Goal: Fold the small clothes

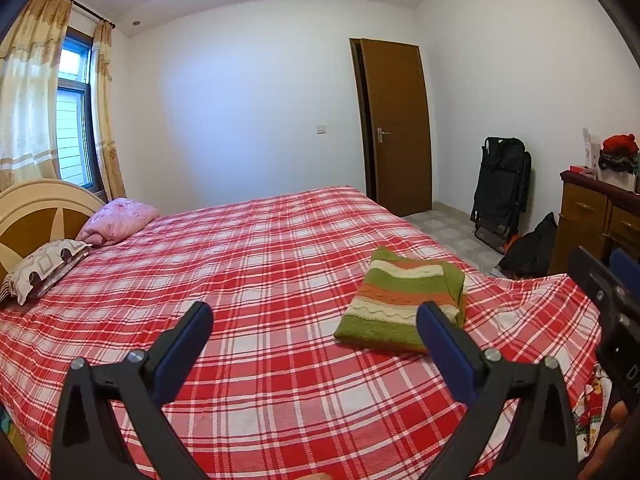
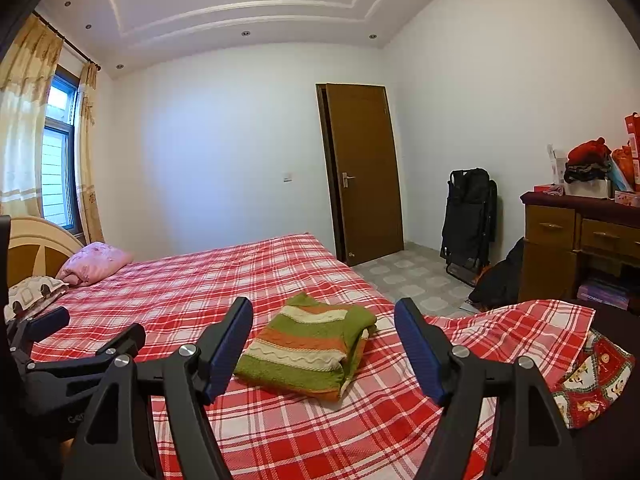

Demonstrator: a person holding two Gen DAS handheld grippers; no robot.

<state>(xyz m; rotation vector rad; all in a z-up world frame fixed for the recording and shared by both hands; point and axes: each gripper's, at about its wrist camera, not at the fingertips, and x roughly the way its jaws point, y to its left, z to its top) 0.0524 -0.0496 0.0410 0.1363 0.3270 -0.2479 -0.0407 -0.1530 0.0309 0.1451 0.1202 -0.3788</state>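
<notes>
bedroom; bed (image 2: 280,432) under a red plaid sheet. the folded striped sweater (image 2: 308,344) lies flat near the foot corner. left gripper (image 1: 316,320) and right gripper (image 2: 324,344) both stand open, empty, clear of it. fold judged complete; next, setting it aside or fetching another garment.

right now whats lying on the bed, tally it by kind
folded striped sweater: 1
pillows: 2, a pink one and a patterned one
total: 3, all on the red plaid bedspread
Both tongs, left and right, are open and hold nothing.
</notes>
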